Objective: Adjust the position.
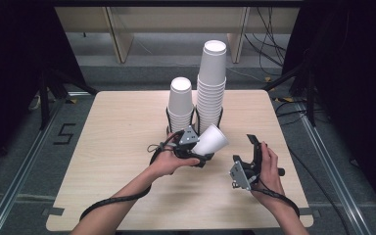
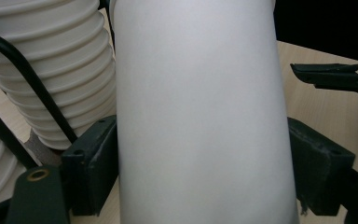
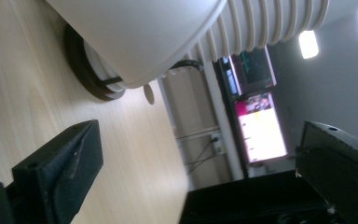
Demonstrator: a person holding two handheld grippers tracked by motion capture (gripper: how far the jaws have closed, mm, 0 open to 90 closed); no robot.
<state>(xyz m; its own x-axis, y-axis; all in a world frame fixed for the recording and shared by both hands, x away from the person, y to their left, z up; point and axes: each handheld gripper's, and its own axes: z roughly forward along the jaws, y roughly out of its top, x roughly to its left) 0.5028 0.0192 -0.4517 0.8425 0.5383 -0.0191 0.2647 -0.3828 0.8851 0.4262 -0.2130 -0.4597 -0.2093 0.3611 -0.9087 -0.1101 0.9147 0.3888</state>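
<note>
A white paper cup (image 1: 210, 140) lies tilted on its side above the table's middle, its wide mouth toward the right. My left gripper (image 1: 201, 151) is shut on it; the left gripper view has the cup wall (image 2: 200, 112) pressed between both black pads (image 2: 93, 158). My right gripper (image 1: 260, 155) is held to the cup's right, jaws wide apart and pointing away from me. In the right gripper view this gripper (image 3: 198, 158) is open with nothing between its jaws, and the cup's rim (image 3: 135, 32) shows ahead.
Two stacks of white cups stand in black wire holders (image 1: 169, 117) at mid-table: a short stack (image 1: 181, 105) and a taller stack (image 1: 211, 83). The wooden table (image 1: 117, 137) has bare room left and right. Cables lie on the floor behind.
</note>
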